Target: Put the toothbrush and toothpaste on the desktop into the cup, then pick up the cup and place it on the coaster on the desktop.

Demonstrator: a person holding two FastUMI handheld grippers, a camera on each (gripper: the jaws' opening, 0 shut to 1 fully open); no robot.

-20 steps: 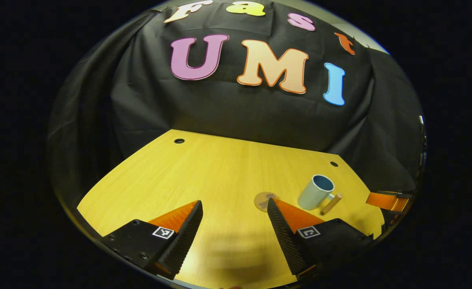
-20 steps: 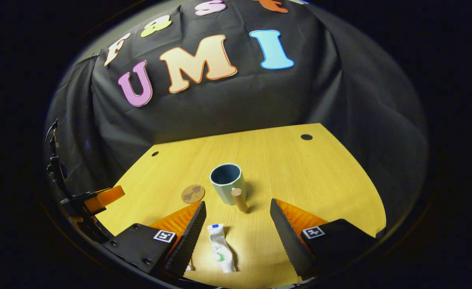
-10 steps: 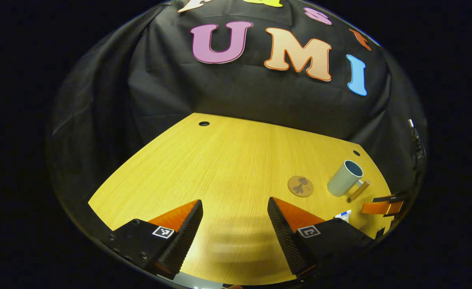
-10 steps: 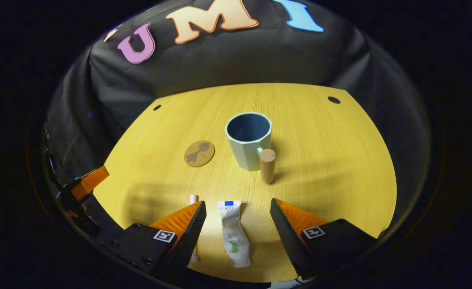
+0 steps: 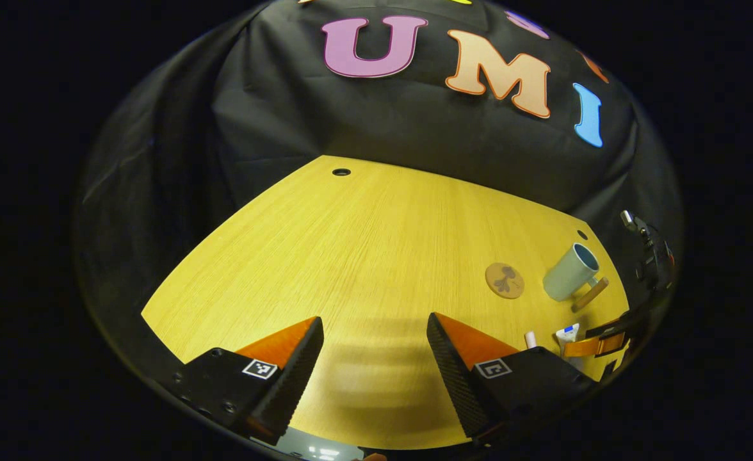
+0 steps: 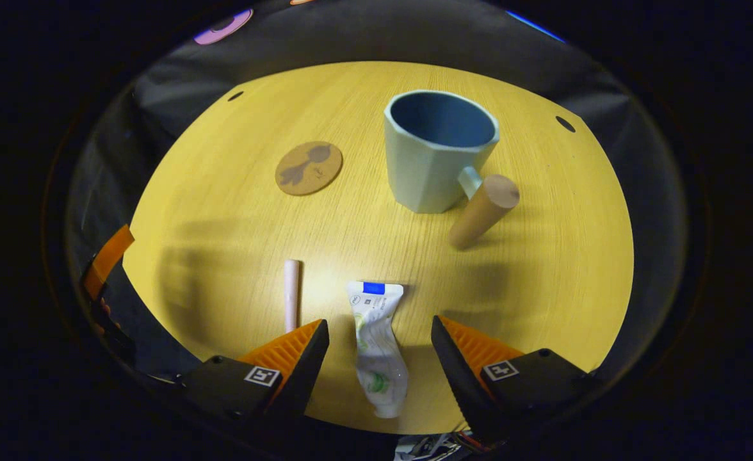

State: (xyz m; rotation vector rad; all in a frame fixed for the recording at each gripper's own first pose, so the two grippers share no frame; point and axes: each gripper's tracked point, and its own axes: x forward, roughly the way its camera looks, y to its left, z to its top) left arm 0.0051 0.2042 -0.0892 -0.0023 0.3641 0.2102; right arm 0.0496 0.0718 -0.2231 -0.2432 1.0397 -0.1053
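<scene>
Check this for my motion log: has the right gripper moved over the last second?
Yes. In the right gripper view the right gripper has come forward and down: the cup looms larger, and the toothpaste now lies between its open fingers.

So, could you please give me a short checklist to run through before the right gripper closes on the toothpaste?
1. Right gripper open: ok.
2. Toothpaste lies between its fingers: ok.
3. Fingers down at tube level: cannot tell.
4. Toothbrush outside the gap, beside the finger: ok.
5. Cup upright and empty: ok.
6. Left gripper open over bare desktop, away from the tube: ok.
</scene>
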